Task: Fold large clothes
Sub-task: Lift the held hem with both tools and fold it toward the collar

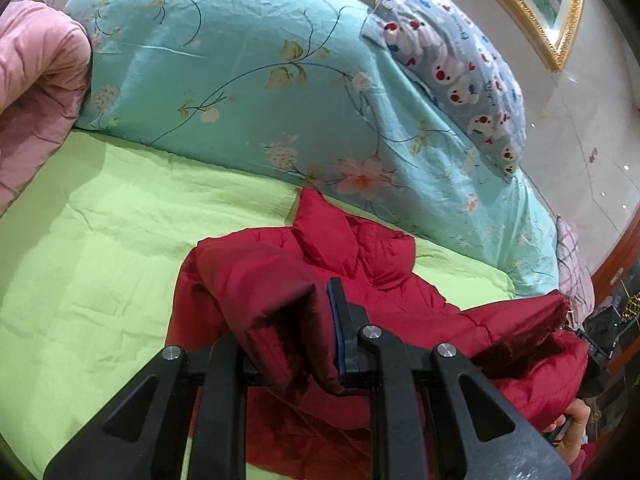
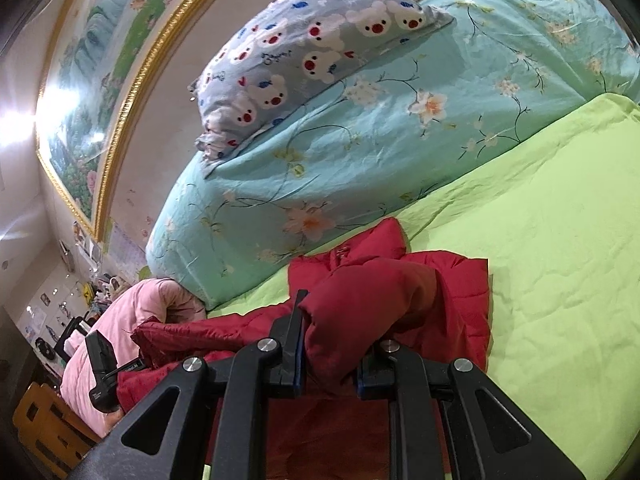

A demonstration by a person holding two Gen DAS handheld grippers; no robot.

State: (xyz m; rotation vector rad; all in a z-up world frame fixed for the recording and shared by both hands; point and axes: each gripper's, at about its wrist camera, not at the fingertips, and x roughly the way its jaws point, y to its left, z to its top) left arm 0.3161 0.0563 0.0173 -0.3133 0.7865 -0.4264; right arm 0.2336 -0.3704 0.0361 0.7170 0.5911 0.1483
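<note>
The right gripper [image 2: 328,344] pinches a fold of the red padded jacket [image 2: 452,304] at six o'clock, lying on the green sheet [image 2: 560,240].

Black angular linkage arms, silver round pivot screws, blue-edged pads on the jaws.

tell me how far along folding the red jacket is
Early. Done: the jacket lies on the green sheet. In hand: the left hand-held gripper and right hand-held gripper each pinch a bunch of it. Left: it looks rumpled, no neat fold visible.
</note>
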